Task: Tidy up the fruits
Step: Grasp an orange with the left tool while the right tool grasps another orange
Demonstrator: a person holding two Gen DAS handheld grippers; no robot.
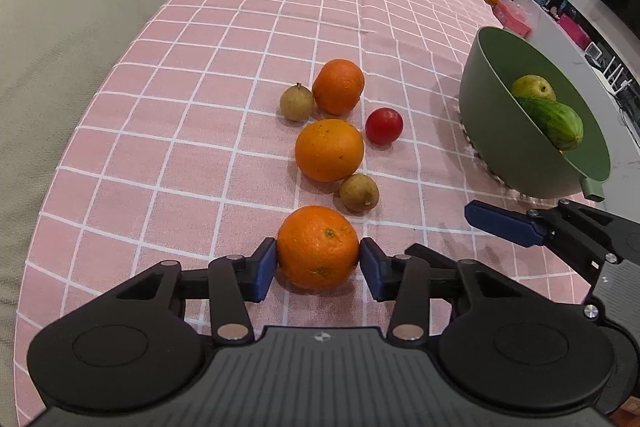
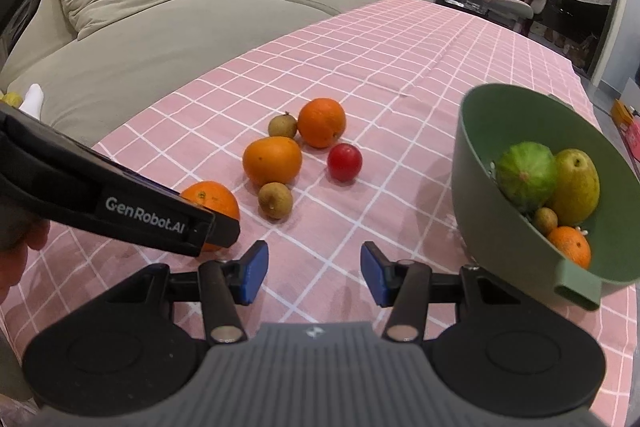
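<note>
**Two tools over a fruit-strewn pink surface**

Six loose fruits lie ahead of us in the left wrist view, on a surface (image 1: 224, 39) covered in pink cloth with white checks. Our left tool (image 1: 318, 263) has its blue pads pressed against both sides of the nearest orange (image 1: 318, 247), which sits on the cloth. Beyond it, a small brown fruit (image 1: 359, 192) touches a second orange (image 1: 329, 150). A red tomato (image 1: 383, 125) lies just right of that orange. Farther back, another small brown fruit (image 1: 296, 103) sits beside a third orange (image 1: 338, 87). At right a green bowl (image 1: 500, 147) tilts toward us, holding a cucumber (image 1: 554, 121) and a pear (image 1: 532, 87). The right tool (image 1: 504, 223) enters from the right edge, near the bowl.

In the right wrist view, our right tool (image 2: 314, 273) hangs above bare cloth with its fingers wide apart, gripping nothing. The left tool's black body crosses at left, partly hiding the nearest orange (image 2: 214, 201). The green bowl (image 2: 500, 115) stands at right, well apart from the loose fruit.
</note>
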